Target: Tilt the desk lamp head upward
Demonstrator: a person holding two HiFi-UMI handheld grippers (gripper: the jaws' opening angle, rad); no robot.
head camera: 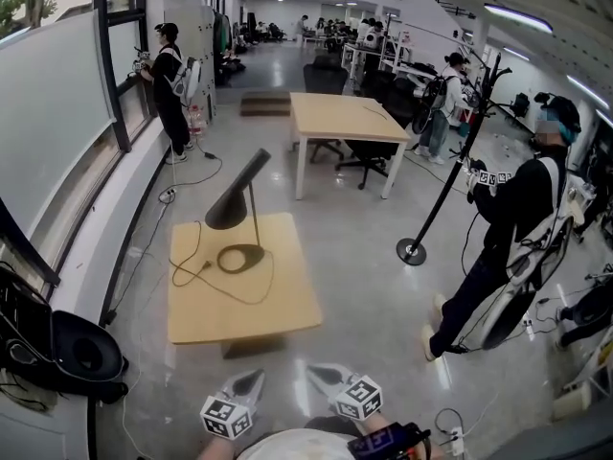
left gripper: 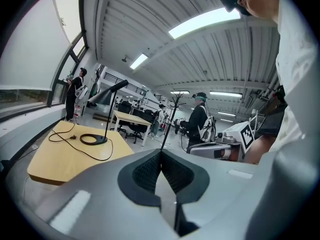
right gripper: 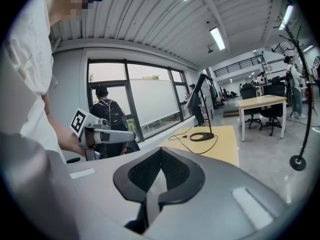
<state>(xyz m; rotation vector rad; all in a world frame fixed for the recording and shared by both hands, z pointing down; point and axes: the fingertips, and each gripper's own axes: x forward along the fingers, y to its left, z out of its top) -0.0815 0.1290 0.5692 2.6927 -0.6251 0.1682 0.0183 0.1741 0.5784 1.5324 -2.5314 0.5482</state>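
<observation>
Centre-left of head view, on low wooden table (head camera: pixel 287 305): one desk lamp (head camera: pixel 232 207), black, cone head angled down, one cord (head camera: pixel 203 265) looped by its ring base. At bottom edge I see two grippers: left gripper (head camera: pixel 251 381), right gripper (head camera: pixel 322 377), both with jaws pressed together, empty, well apart from lamp. One marker cube (head camera: pixel 226 417) each, square black-white patterns. Second table (head camera: pixel 345 118) upper centre

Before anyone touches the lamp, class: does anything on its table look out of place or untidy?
Only the cord: it sprawls in loose loops over the table, and its plug lies unplugged on the tabletop near the base of the lamp. Nothing looks spilled or broken.
</observation>
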